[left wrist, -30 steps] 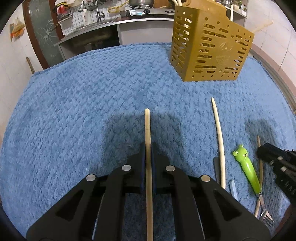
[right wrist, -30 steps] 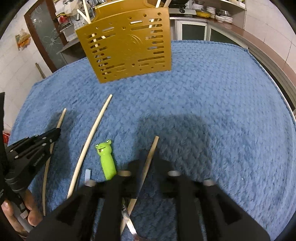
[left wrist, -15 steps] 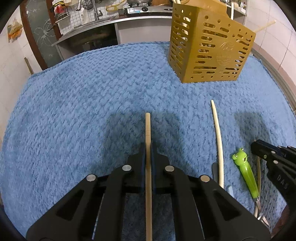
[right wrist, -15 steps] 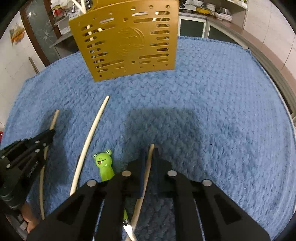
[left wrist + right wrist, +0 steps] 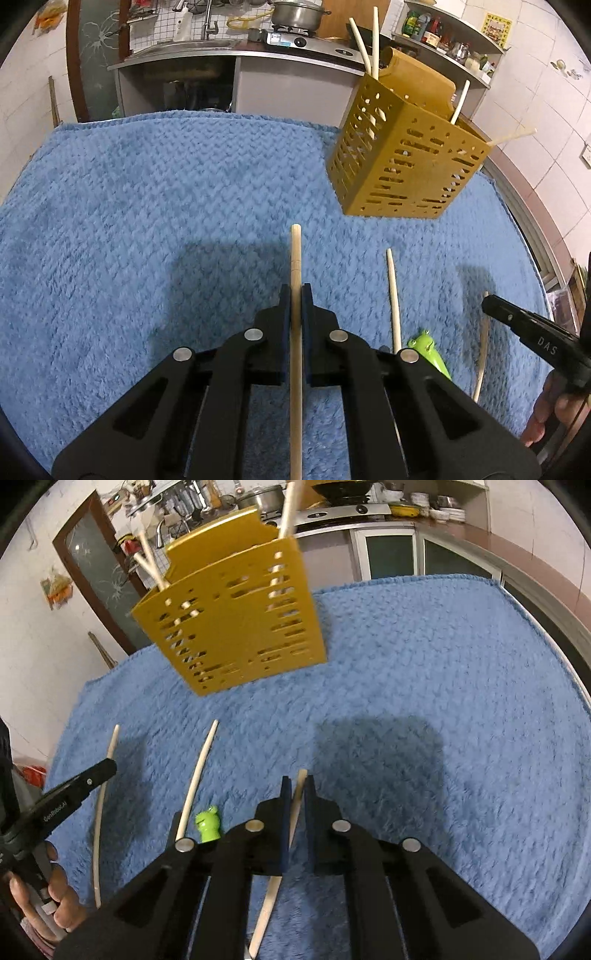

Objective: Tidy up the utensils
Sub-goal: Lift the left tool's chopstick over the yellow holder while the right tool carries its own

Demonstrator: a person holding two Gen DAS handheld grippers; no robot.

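Both grippers are clamped on chopsticks. Left gripper (image 5: 295, 295) has its jaws closed tight on a wooden chopstick (image 5: 296, 254) that runs straight out ahead between the pads, lifted above the blue towel (image 5: 147, 221) spread over the bench. Right gripper (image 5: 295, 786) holds a paler chopstick (image 5: 297, 794) slightly aslant between its narrowed jaws; whether both pads press on it I cannot tell for sure, though it looks held. From the right wrist view, the left gripper's arm reads "GenRobot.AI"; from the left wrist view the right one shows "DAS".

Between the two, lying on the towel, are a long cream chopstick (image 5: 393, 295) and, just beside it, a green frog-headed utensil handle (image 5: 428, 352); what kind of utensil it is stays hidden.

Farther out stands a mustard-yellow slotted utensil holder (image 5: 402, 173), with several light chopsticks (image 5: 373, 40) poking up from it, some leaning over the rim. Behind the bench are a kitchen counter with a pot (image 5: 295, 14) on a stove, and shelves of bottles (image 5: 424, 31).
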